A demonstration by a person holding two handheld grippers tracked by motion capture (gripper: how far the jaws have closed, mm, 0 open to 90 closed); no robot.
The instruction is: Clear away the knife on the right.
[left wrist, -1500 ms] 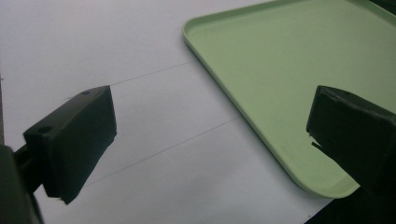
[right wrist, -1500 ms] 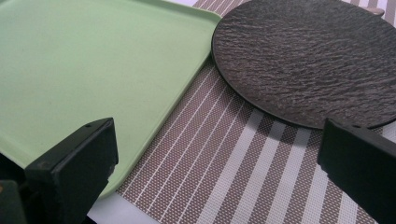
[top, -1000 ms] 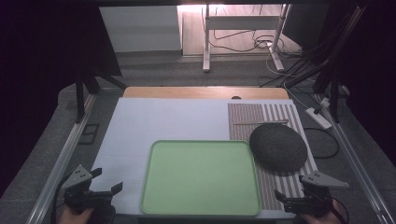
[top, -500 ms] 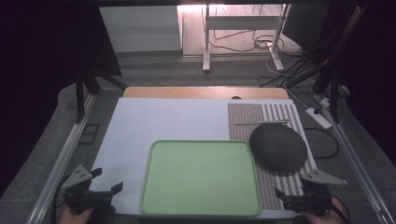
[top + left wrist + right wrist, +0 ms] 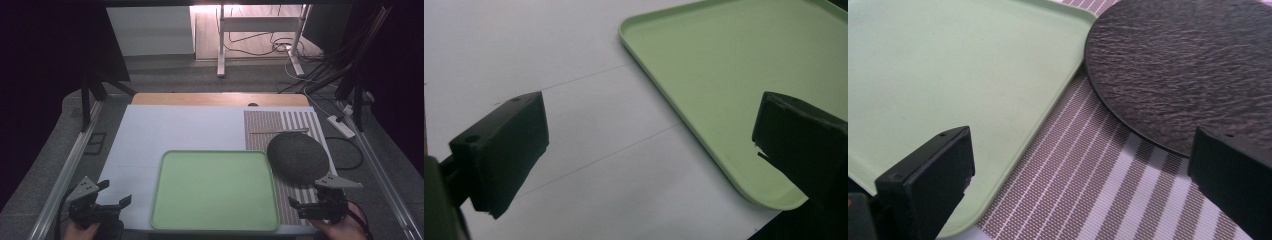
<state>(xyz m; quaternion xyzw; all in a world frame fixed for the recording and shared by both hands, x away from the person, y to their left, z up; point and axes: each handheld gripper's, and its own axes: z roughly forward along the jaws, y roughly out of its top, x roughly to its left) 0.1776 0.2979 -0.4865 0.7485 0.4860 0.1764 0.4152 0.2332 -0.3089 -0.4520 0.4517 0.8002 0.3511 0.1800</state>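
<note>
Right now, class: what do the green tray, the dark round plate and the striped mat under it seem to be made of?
Green tray: probably moulded plastic, matt; smooth even colour and a rounded raised rim.
Dark round plate: perhaps stone-look ceramic or slate; rough, rippled, dull surface, thin edge.
Striped mat: woven, likely vinyl or fabric; a fine mesh weave shows in the brown and pale stripes.

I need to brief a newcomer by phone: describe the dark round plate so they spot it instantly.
Start at the white table sheet and find the big light green tray at its near middle. Just right of the tray lies a striped brown placemat; the dark plate rests on it. It is the one round, charcoal, rough-textured thing, ahead of the right gripper.
</note>
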